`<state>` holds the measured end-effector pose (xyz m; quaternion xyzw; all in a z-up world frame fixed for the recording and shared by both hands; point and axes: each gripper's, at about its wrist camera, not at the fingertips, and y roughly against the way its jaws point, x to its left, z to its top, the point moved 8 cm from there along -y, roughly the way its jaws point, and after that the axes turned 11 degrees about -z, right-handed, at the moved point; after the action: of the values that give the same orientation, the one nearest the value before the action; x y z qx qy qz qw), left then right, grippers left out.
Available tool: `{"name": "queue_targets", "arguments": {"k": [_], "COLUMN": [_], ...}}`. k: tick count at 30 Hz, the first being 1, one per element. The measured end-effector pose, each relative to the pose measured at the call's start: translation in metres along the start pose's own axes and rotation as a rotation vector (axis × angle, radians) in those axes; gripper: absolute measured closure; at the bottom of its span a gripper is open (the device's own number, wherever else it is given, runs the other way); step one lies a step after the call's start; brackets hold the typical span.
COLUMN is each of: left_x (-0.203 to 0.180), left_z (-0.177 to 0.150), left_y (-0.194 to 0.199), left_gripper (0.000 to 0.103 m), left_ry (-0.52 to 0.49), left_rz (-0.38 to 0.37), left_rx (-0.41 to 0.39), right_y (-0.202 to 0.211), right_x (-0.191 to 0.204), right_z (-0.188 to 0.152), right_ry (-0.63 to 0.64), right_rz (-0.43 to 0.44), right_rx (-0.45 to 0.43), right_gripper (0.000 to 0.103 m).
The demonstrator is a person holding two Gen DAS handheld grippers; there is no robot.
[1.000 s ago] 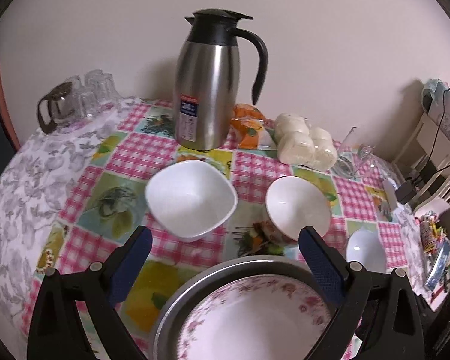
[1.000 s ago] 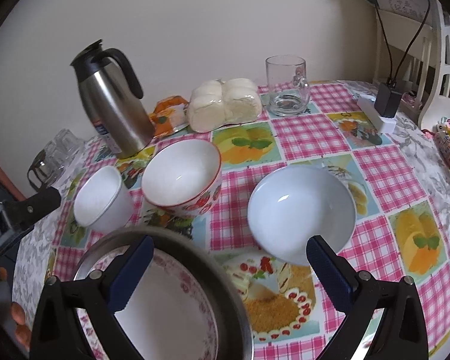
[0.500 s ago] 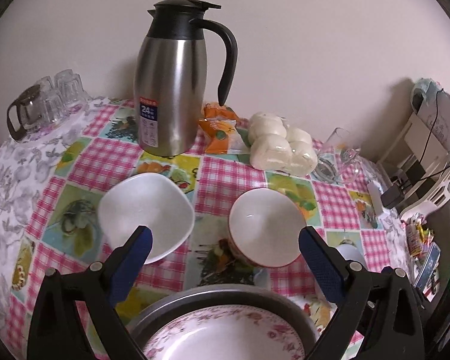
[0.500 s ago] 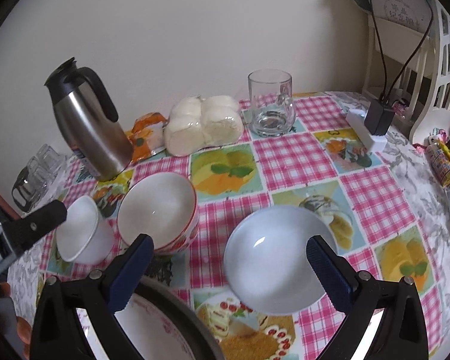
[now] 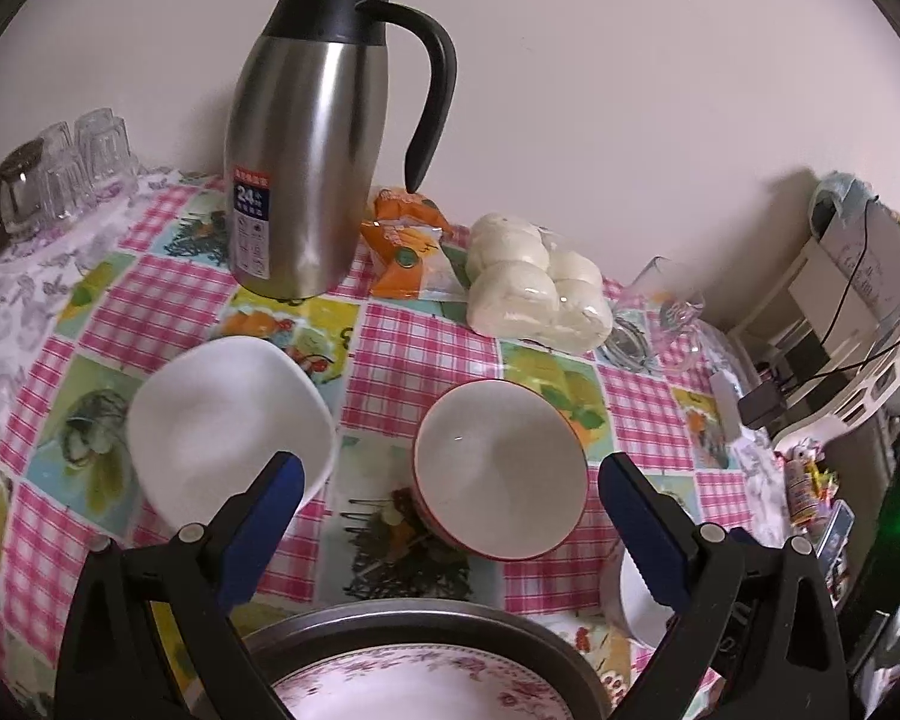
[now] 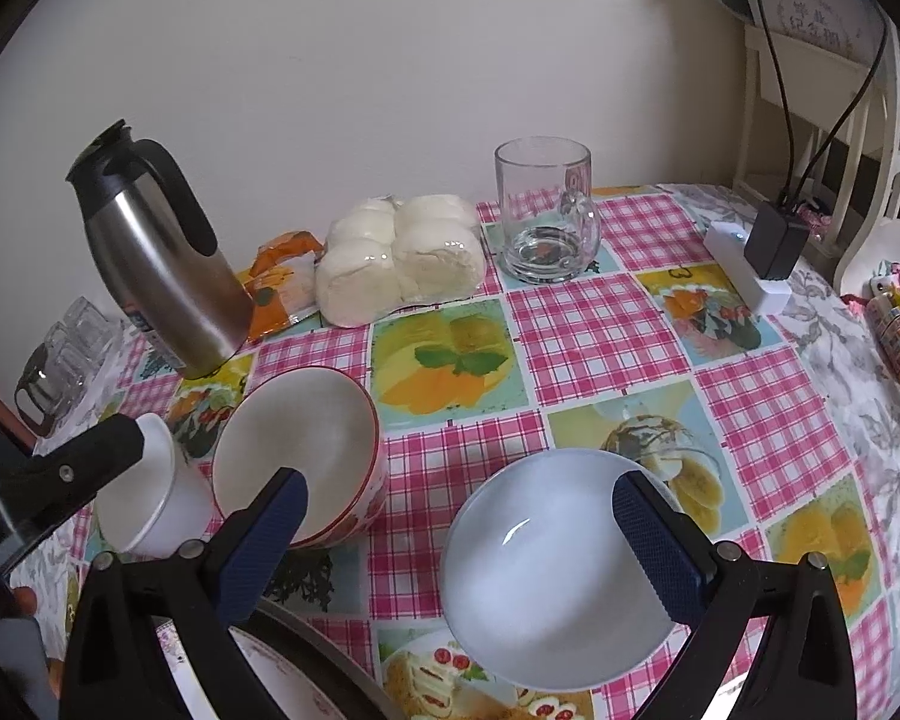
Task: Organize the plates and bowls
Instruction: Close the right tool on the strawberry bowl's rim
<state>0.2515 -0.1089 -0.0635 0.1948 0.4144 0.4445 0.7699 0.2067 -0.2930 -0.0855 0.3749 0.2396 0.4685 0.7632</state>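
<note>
Both grippers hovering over the table, jaws apart.
The left gripper (image 5: 450, 516) is facing the red-rimmed bowl (image 5: 501, 468); the right gripper (image 6: 459, 534) is facing the white bowl (image 6: 561, 564).

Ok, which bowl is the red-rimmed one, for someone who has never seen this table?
Start at the tall steel thermos jug standing by the wall on the checked tablecloth. Three bowls sit in front of it; take the middle one, between the squarish white bowl and the shallow round white bowl. Only this one has a red rim and a painted outside.

Steel thermos jug (image 5: 306, 156) with label reading "24", remaining label text illegible
</note>
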Motion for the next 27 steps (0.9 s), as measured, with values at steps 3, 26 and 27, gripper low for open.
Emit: {"name": "queue_targets", "arguments": {"k": [3, 26, 27], "left_x": [-0.005, -0.002, -0.001], "left_z": [-0.001, -0.019, -0.019], "left_y": [-0.005, -0.043, -0.044], "left_gripper": [0.002, 0.039, 0.043], "left_ry": [-0.011, 0.058, 0.062], "left_rz": [-0.018, -0.049, -0.049], "left_rx": [0.006, 0.146, 0.149], "right_y": [-0.005, -0.029, -0.03], "right_x": [0.001, 0.034, 0.039], "right_z": [0.001, 0.002, 0.0], "right_ry": [-0.006, 0.068, 0.079], "right_rz": [0.006, 0.105, 0.118], "right_rx": [0.004, 0.034, 0.043], "right_gripper": [0.001, 0.043, 0.045]}}
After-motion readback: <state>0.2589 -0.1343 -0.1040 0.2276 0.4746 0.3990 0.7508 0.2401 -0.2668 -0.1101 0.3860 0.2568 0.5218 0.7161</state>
